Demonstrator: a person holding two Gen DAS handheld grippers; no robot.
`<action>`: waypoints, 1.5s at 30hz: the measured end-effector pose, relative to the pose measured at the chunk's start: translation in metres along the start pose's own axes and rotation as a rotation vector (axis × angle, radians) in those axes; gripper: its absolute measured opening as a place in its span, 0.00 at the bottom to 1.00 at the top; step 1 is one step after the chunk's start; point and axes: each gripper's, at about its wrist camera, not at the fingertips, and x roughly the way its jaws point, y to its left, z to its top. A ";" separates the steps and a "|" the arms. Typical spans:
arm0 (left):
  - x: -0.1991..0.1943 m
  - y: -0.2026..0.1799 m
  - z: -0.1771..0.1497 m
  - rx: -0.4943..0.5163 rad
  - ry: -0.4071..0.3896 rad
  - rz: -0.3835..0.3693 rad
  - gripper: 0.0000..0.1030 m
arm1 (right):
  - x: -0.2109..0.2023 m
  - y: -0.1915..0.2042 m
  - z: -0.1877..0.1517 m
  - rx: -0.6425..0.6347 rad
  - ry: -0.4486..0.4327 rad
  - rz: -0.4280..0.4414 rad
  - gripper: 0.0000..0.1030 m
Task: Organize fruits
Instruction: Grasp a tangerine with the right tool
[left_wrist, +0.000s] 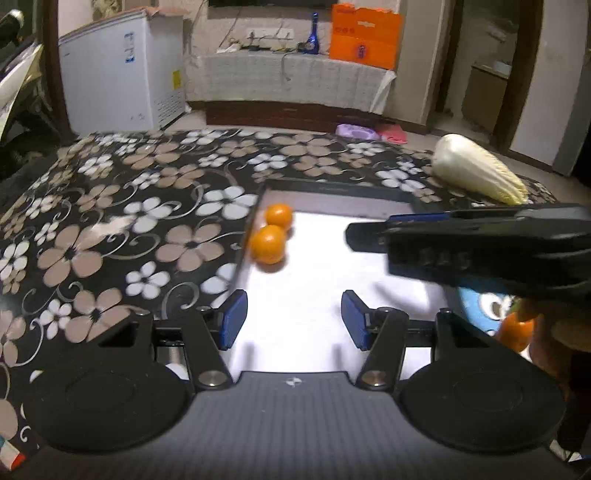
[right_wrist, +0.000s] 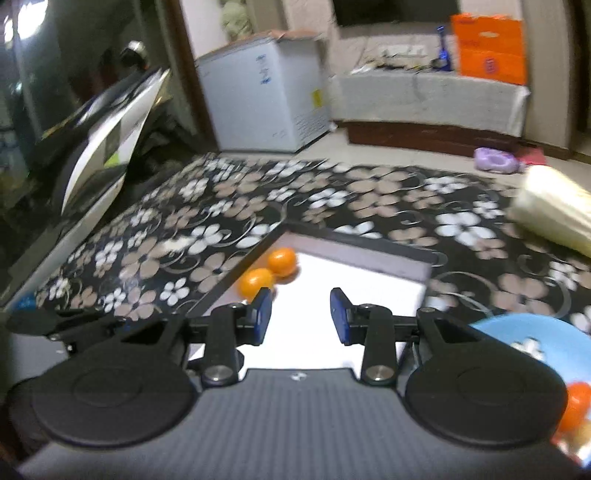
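tray (left_wrist: 334, 192) holds two oranges (left_wrist: 269, 243) at its left wall.

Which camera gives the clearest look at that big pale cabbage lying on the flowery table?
The left wrist view. There the cabbage lies whole and sharp at the table's far right, beyond the tray. The right wrist view catches it only at the right edge, blurred and cut off by the frame.

Ahead of the blue-padded left gripper (left_wrist: 293, 319), two orange fruits (left_wrist: 269, 244) are glowing on a white, black-rimmed tray (left_wrist: 332, 188) beside a black tablecloth (left_wrist: 110, 206) showing beige-and-white flowers.
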 end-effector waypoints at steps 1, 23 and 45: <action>0.001 0.005 -0.001 -0.008 0.004 0.001 0.60 | 0.009 0.006 0.002 -0.029 0.023 0.005 0.36; 0.020 0.000 -0.009 0.062 0.055 -0.032 0.60 | 0.104 0.053 0.013 -0.351 0.204 -0.008 0.32; 0.099 -0.017 0.058 -0.013 0.017 0.077 0.64 | 0.014 -0.043 0.024 0.002 0.074 -0.035 0.32</action>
